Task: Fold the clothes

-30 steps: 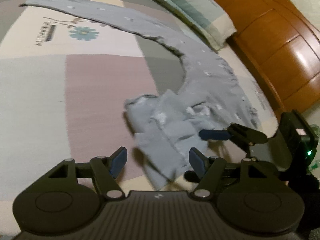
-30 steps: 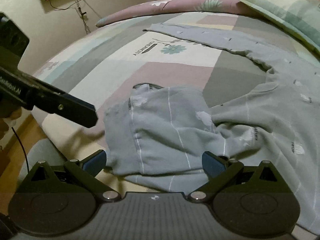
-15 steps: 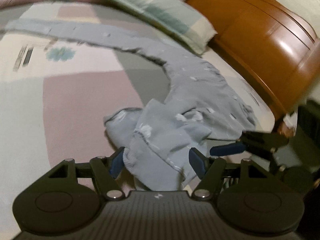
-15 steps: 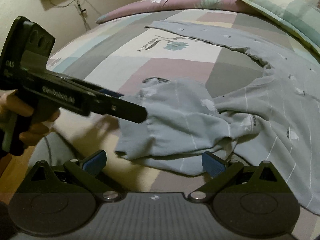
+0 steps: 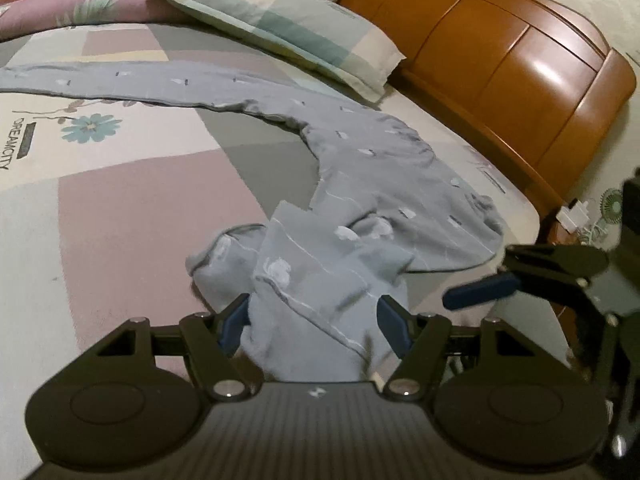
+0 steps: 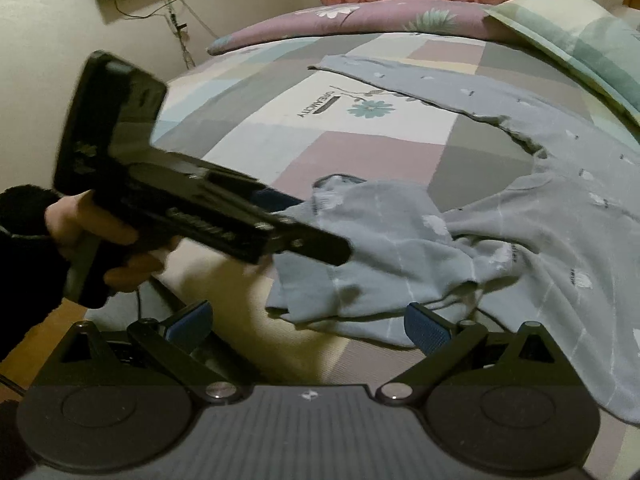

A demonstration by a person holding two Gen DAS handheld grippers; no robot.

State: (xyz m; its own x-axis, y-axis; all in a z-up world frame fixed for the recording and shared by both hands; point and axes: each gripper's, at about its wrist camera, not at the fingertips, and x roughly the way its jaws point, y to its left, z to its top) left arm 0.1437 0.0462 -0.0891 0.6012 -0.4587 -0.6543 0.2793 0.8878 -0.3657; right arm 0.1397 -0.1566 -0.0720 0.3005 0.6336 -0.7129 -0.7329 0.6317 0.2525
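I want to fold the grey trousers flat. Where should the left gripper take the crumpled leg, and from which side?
Probably at the hem of the crumpled leg of the grey trousers, coming from the near bed edge. That end is bunched toward the left gripper, whose open jaws already have it between them; the other leg lies straight.

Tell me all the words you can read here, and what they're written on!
"DREAMCITY": printed on the bed sheet, beside a blue flower, in both views.
Pale lettering on the side of the left gripper: too blurred to read.
Small dark marks on the grey garment: too small to read.
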